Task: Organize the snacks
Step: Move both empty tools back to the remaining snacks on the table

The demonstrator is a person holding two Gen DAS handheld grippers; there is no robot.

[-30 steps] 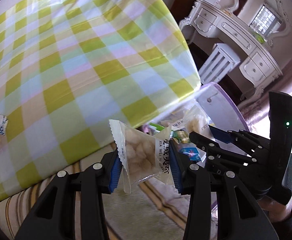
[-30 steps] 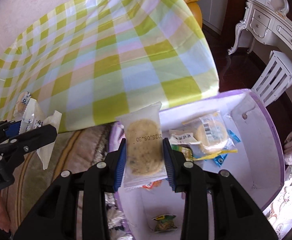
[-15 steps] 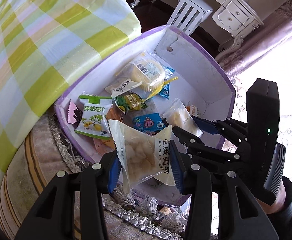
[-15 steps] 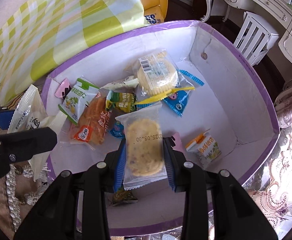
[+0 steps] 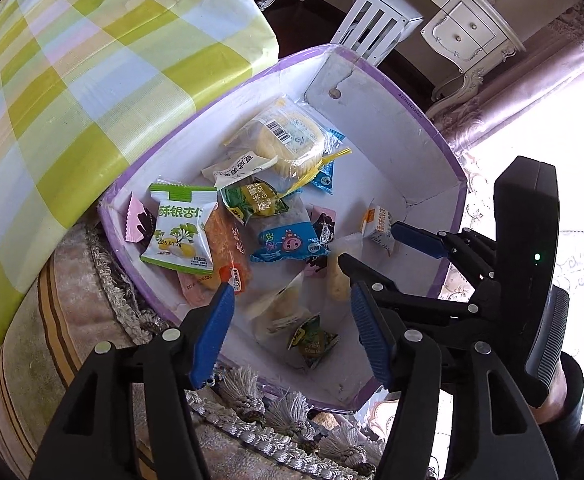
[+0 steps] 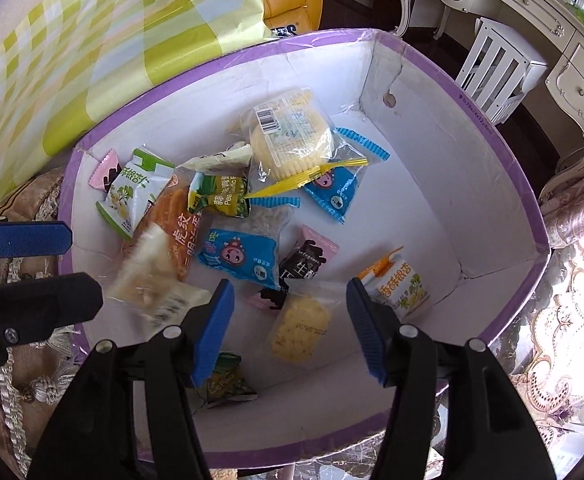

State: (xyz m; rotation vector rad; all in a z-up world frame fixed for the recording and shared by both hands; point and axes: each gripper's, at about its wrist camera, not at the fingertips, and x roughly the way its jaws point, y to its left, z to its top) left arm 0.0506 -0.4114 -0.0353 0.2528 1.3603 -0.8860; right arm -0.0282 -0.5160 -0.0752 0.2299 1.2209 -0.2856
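Observation:
A white box with a purple rim (image 5: 412, 108) (image 6: 452, 80) sits below both grippers and holds several snack packets. My left gripper (image 5: 292, 332) is open and empty above the box's near edge. A clear packet of pale puffs (image 5: 276, 308) lies below it; in the right wrist view it is blurred (image 6: 148, 284). My right gripper (image 6: 290, 324) is open and empty. A clear packet with a round yellow cookie (image 6: 300, 328) lies in the box between its fingers. The right gripper also shows in the left wrist view (image 5: 380, 256).
A table with a green and yellow checked cloth (image 5: 72, 80) (image 6: 72, 48) stands left of the box. A fringed cushion (image 5: 252, 420) lies at the near side. A white dresser (image 5: 464, 12) and a small white stool (image 6: 496, 68) stand behind.
Both grippers have opened and let go of their packets. The puff packet and the cookie packet have dropped into the box. Both grippers stay above the box.

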